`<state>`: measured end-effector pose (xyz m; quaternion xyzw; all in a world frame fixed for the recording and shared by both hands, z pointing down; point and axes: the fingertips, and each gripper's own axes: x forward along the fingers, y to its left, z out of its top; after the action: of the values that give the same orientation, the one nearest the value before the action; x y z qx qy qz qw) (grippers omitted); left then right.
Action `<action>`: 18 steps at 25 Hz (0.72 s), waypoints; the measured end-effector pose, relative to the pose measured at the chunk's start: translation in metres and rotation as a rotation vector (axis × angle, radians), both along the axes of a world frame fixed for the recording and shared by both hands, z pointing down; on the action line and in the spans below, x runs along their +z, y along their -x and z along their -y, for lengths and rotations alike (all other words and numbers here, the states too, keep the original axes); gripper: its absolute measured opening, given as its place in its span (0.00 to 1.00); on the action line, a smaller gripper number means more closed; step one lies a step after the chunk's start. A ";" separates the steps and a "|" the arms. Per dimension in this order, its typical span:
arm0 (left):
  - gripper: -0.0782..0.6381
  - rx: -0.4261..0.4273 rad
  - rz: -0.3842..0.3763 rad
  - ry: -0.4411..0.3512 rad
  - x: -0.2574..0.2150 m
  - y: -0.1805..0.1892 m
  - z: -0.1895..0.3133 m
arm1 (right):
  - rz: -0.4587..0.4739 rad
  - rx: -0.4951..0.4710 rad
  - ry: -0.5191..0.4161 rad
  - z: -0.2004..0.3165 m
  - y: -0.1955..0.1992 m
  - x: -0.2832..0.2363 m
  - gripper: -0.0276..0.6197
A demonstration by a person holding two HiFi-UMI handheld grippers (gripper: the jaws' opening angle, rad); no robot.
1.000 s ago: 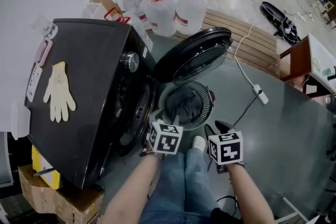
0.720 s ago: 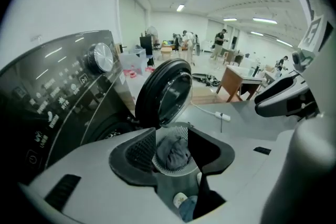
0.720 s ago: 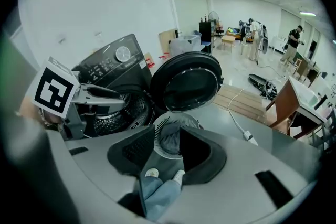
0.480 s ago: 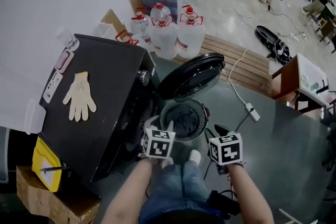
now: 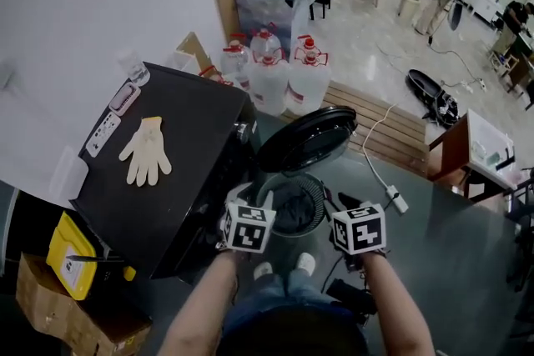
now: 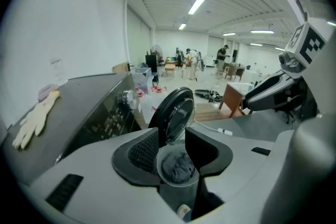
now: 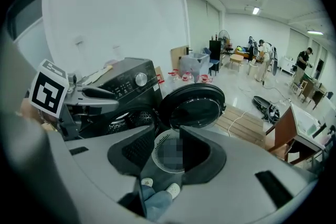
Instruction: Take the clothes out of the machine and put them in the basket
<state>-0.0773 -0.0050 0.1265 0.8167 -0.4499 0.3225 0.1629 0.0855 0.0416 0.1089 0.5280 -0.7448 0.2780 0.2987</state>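
The black washing machine (image 5: 167,196) stands at the left with its round door (image 5: 307,139) swung open. In front of it sits the round slatted basket (image 5: 319,194) with dark clothes (image 5: 292,208) inside. My left gripper (image 5: 250,208) and right gripper (image 5: 350,208) hover side by side above the basket's near edge. The left gripper (image 6: 176,147) is open, its jaws have just been closing, and nothing is between them; the clothes (image 6: 177,167) show far below the gap. The right gripper (image 7: 168,152) is also open and empty over the basket (image 7: 156,153).
A pale glove (image 5: 146,150) lies on the machine's top. Several water jugs (image 5: 275,79) stand behind the machine, beside a wooden pallet (image 5: 375,125). A power strip (image 5: 394,198) with its cable lies right of the basket. My feet (image 5: 284,267) are just before it.
Both grippers have risen away from the basket, and the head view has pulled up with them. The machine and basket look smaller, and more of the room shows.
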 end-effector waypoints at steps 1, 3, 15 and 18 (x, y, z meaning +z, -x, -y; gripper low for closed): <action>0.33 -0.004 -0.006 -0.015 -0.007 0.002 0.002 | -0.005 -0.012 -0.014 0.003 0.002 -0.007 0.27; 0.32 -0.015 -0.032 -0.055 -0.024 0.004 0.009 | 0.002 -0.039 -0.044 0.008 0.006 -0.023 0.27; 0.28 -0.011 -0.117 -0.281 -0.113 0.018 0.020 | 0.089 -0.170 -0.310 0.012 0.043 -0.117 0.23; 0.21 -0.014 -0.128 -0.335 -0.133 0.021 0.019 | 0.086 -0.188 -0.417 0.013 0.044 -0.145 0.15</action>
<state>-0.0987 -0.0240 -0.0066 0.8482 -0.4917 0.1894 0.0550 0.0417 0.0287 -0.0359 0.4941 -0.8442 0.1112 0.1755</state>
